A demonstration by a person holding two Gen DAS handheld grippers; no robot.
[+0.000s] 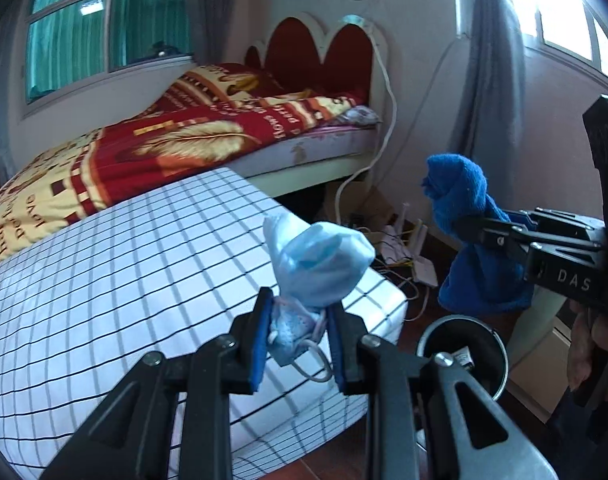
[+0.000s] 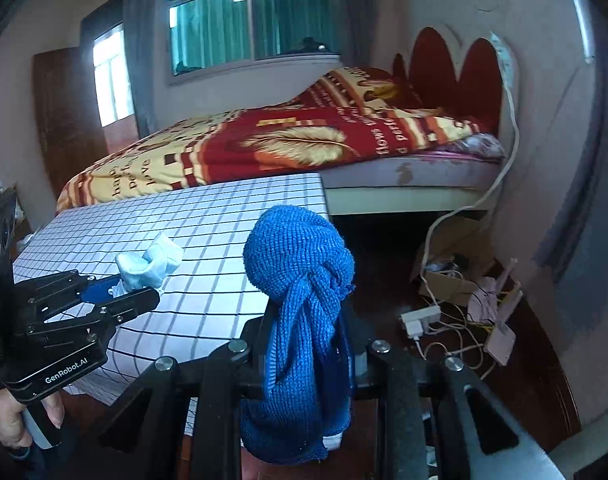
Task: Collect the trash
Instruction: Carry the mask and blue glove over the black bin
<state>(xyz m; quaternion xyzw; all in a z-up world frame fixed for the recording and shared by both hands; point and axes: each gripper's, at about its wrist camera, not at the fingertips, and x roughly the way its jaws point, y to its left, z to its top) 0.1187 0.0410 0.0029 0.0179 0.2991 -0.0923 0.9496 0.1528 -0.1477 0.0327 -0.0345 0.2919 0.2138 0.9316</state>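
My left gripper (image 1: 298, 322) is shut on a crumpled light-blue face mask (image 1: 318, 268), held above the corner of the checked table (image 1: 144, 280). A loop of its ear string hangs below the blue pads. The same mask (image 2: 152, 264) and left gripper (image 2: 138, 290) show at the left of the right wrist view. My right gripper (image 2: 304, 320) is shut on a knotted blue knit cloth (image 2: 300, 280), which droops below the fingers. In the left wrist view the cloth (image 1: 464, 216) hangs from the right gripper (image 1: 470, 230) above a round black bin (image 1: 462, 346).
A bed (image 1: 184, 140) with a red and yellow blanket stands behind the table. Cables, a power strip (image 2: 420, 318) and a cardboard box (image 2: 452, 268) litter the wooden floor by the wall. Grey curtains (image 1: 488, 60) hang beside the window. A person's hand (image 2: 12, 412) grips the left handle.
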